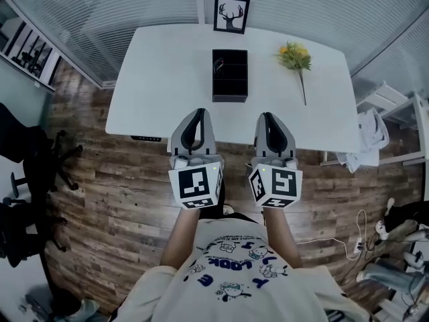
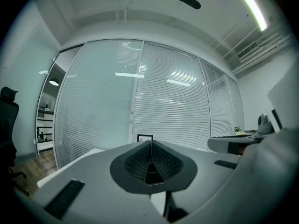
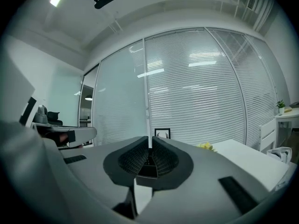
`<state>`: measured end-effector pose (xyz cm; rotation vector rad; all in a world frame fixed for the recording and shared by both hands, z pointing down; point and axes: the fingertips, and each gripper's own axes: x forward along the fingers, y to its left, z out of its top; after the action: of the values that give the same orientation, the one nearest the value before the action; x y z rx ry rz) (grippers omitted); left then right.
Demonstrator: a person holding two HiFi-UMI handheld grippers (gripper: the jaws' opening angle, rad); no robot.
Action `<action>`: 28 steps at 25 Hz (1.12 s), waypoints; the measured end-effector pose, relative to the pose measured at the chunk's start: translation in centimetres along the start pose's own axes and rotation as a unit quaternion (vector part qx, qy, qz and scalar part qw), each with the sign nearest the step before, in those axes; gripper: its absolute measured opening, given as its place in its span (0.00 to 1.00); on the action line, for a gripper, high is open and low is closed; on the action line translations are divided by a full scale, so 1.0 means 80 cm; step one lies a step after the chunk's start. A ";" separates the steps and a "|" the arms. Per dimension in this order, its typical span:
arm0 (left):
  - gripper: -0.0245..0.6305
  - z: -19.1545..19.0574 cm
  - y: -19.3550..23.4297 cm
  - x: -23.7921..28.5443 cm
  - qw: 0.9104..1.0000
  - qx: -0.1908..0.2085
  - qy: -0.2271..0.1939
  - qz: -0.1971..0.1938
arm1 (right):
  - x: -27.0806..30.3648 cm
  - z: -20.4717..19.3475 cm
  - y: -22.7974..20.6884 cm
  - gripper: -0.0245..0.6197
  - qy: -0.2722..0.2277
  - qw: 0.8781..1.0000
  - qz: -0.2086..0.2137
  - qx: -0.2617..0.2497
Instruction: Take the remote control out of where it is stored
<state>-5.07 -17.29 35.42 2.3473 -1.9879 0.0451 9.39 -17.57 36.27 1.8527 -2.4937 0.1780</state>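
Hovering at the near edge of the tabletop (image 1: 154,79), left gripper (image 1: 199,113): fingers (image 2: 136,161) closed together, nothing between them. Judged a start pose, short of the goal. Box (image 1: 230,89): black, open-topped, divided, mid-tabletop toward the far edge, just in front of the frame (image 1: 231,13). Remote (image 1: 218,66): dark slim shape with a faint glint, apparently standing in the box's left compartment; too small to confirm. Right gripper (image 1: 267,116): fingers likewise closed, empty, beside the left. Flower (image 1: 295,58) lies toward the far right corner, clear of the reach.
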 end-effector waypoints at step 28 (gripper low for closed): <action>0.07 -0.081 0.041 0.258 0.988 0.006 0.108 -0.112 | 0.225 -0.006 -0.071 0.11 0.031 0.995 -0.092 0.016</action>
<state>-4.77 -37.68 43.29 2.4380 -1.6231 0.2864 9.61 -36.26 38.79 2.0406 -2.2781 0.2680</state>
